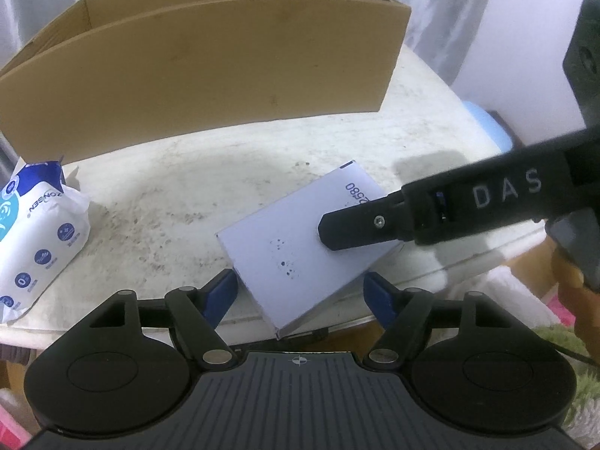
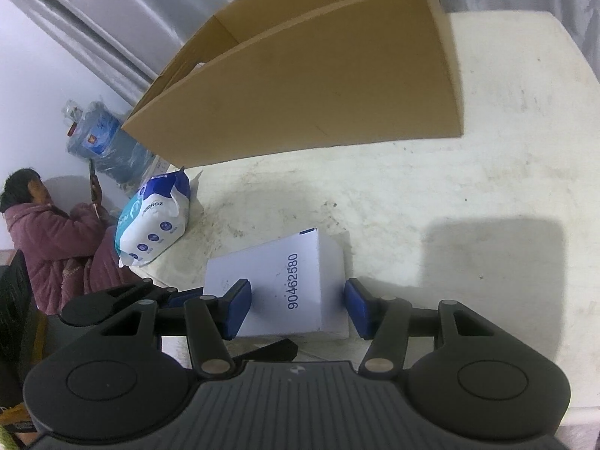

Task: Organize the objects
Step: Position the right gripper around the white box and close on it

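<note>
Table (image 2: 487, 195): white, stained and dusty, with a grey curtain (image 2: 123, 18) and a pale wall behind.
Cardboard box (image 1: 210, 67): open, at the far edge.
White box (image 1: 300, 247): flat at the near edge, one corner hanging over.
Wipes pack (image 2: 155, 221): left edge.
Left gripper (image 1: 300, 296): released, pads not touching the white box.
Right gripper (image 2: 298, 307): jaws apart, one finger (image 1: 356, 230) lying on the box top.
Person (image 2: 56, 232): seated in a pink coat beside the table.

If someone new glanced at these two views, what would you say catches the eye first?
The white box with a printed number, tilted at the table's near edge, with both grippers around it: the left gripper straddles one corner, and the right gripper has a finger lying on its top. Behind stands a big open cardboard box; a wipes pack lies at the left.
</note>
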The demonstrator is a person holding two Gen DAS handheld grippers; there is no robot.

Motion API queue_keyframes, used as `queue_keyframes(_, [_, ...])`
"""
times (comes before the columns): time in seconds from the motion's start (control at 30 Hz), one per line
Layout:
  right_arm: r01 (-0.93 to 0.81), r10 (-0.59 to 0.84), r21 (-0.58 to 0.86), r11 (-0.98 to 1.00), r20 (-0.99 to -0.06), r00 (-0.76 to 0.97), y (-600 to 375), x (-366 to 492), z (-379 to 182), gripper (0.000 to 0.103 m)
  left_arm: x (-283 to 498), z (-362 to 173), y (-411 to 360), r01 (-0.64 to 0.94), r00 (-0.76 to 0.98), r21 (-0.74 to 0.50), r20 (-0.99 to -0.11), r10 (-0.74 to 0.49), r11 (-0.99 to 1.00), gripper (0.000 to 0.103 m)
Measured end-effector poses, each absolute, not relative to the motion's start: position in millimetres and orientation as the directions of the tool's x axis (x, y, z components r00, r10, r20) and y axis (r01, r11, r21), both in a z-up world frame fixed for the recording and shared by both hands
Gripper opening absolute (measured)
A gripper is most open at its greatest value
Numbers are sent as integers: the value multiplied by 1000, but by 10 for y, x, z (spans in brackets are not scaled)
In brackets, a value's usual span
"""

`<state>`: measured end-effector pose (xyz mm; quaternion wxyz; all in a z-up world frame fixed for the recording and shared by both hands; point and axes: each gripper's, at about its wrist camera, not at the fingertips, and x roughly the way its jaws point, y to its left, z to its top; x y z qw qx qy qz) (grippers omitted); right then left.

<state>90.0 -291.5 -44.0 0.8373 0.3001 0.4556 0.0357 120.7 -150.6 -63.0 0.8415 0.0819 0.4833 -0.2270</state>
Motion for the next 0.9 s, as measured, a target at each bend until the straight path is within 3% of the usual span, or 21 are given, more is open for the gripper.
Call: queue_keyframes(0.9, [215,337,563,798,-713,615,-2919,810,-325,59,1142,-483,-1563,445,457,-69,-840,-293,893,74])
